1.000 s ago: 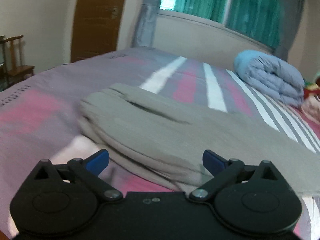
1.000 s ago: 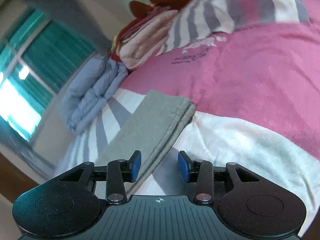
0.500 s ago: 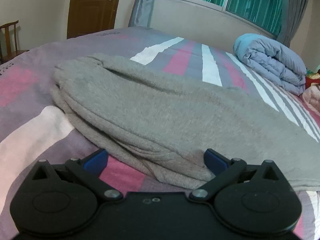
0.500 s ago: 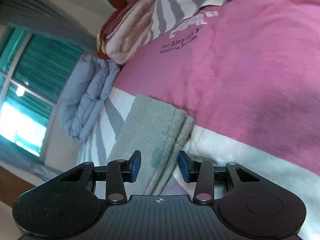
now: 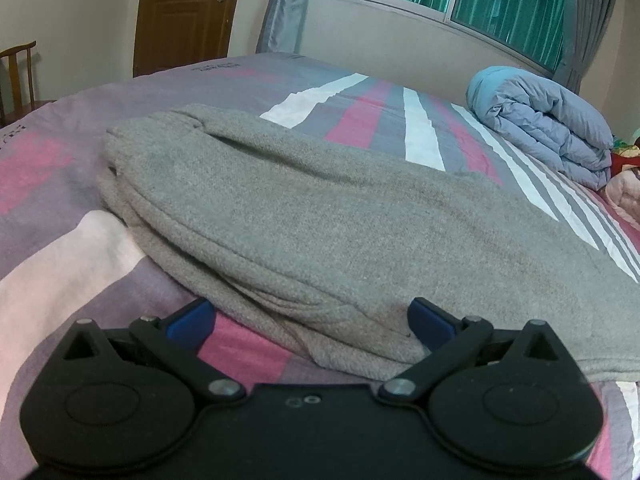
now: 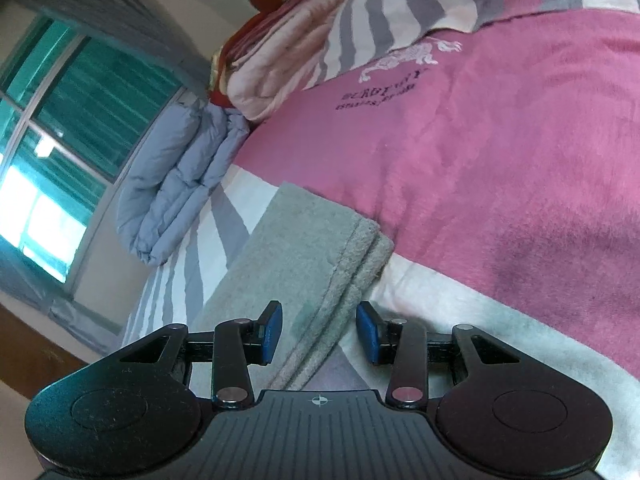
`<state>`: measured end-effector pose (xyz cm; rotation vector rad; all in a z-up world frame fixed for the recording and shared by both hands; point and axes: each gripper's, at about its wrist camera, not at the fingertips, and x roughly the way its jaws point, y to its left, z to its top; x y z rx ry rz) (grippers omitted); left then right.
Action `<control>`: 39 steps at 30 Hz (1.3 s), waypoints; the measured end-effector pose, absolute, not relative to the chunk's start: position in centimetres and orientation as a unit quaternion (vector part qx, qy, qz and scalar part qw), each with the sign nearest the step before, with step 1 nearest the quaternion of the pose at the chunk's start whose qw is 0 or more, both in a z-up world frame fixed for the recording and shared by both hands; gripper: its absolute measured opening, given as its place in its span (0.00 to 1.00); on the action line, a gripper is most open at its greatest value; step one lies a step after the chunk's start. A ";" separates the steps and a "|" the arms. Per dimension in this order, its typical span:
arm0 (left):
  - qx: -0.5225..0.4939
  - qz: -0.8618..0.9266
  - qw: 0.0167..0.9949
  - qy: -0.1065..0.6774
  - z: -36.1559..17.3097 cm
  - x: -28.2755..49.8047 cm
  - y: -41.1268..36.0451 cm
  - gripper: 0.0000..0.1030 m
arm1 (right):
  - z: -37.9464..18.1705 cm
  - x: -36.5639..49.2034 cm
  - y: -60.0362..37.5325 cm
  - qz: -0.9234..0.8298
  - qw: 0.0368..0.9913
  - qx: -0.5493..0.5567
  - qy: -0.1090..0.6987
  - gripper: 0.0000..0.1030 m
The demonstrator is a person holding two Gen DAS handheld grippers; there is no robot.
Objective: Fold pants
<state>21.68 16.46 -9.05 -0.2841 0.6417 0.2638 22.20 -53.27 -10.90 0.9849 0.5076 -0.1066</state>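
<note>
While pants [image 5: 320, 216] lie on bed [image 5: 60, 264], left tongs [image 5: 308, 320] spread wide; right tongs [image 6: 319, 334] apart astride hem.

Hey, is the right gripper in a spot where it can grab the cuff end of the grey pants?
Probably yes. The right gripper is open, with the edge of the grey pants lying between its blue pads. The cuff end sits just ahead on the bedspread, and nothing lies across it.
</note>
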 end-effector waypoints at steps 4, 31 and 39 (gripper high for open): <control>-0.142 0.128 0.931 0.313 -9.1 21.6 16.5 0.95 | -10.8 23.3 -53.1 -0.056 0.848 0.462 0.253 0.40; -0.178 0.126 0.929 0.301 -9.4 20.4 18.5 0.94 | -9.8 20.6 -55.6 -0.060 0.785 0.565 0.249 0.40; -0.175 0.128 0.928 0.302 -9.5 20.4 18.3 0.94 | -11.6 23.6 -55.8 -0.063 0.790 0.560 0.241 0.40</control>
